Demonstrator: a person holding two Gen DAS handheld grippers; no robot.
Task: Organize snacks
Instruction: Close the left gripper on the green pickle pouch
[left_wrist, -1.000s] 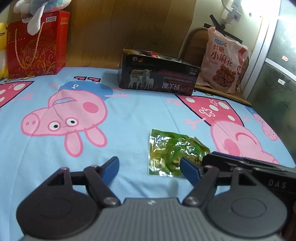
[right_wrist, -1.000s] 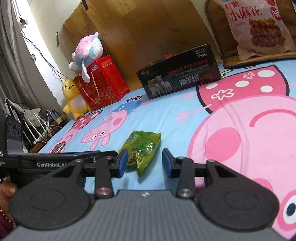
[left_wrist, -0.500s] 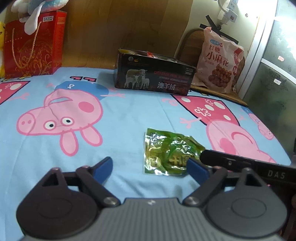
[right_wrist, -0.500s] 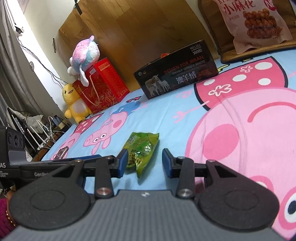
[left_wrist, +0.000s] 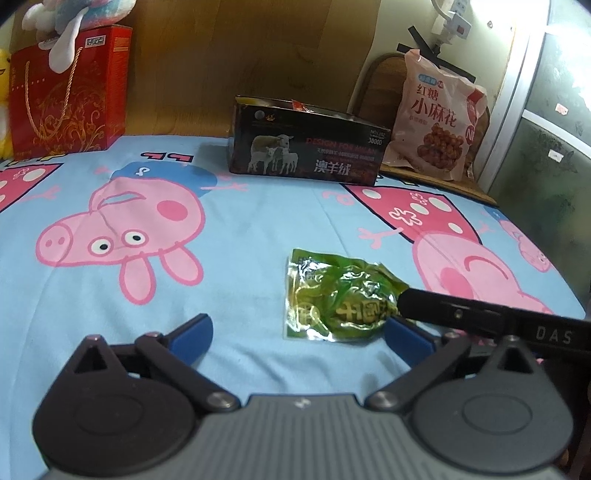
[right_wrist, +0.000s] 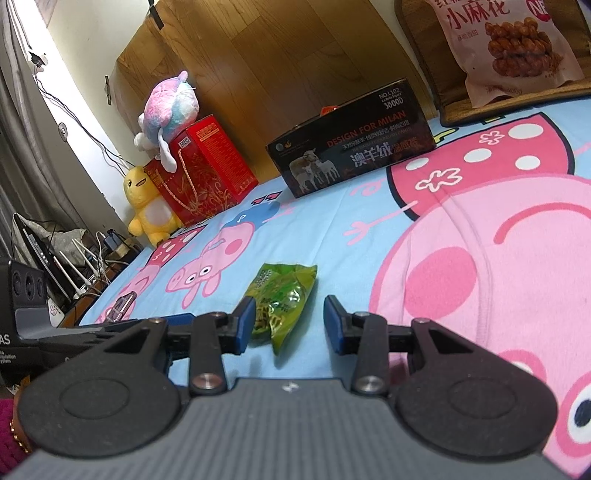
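Observation:
A green snack packet (left_wrist: 338, 297) lies flat on the blue cartoon-pig bedsheet (left_wrist: 240, 236). It also shows in the right wrist view (right_wrist: 282, 301). My left gripper (left_wrist: 295, 332) is open wide and empty, just short of the packet. My right gripper (right_wrist: 290, 323) is open, low over the sheet, with the packet's near end between its fingers. Its arm shows in the left wrist view (left_wrist: 480, 317), covering the packet's right corner. A black open box (left_wrist: 306, 155) with snacks inside stands at the back; it also shows in the right wrist view (right_wrist: 351, 155).
A large pink snack bag (left_wrist: 439, 118) leans on a chair at the back right. A red gift bag (left_wrist: 66, 92) with a plush toy on top stands at the back left. A yellow plush (right_wrist: 147, 206) sits beside it. Cables and clutter (right_wrist: 74, 258) lie off the bed's left edge.
My left gripper has opened wider and drawn back a little. My right gripper has edged forward, so the packet's near end now lies between its fingers.

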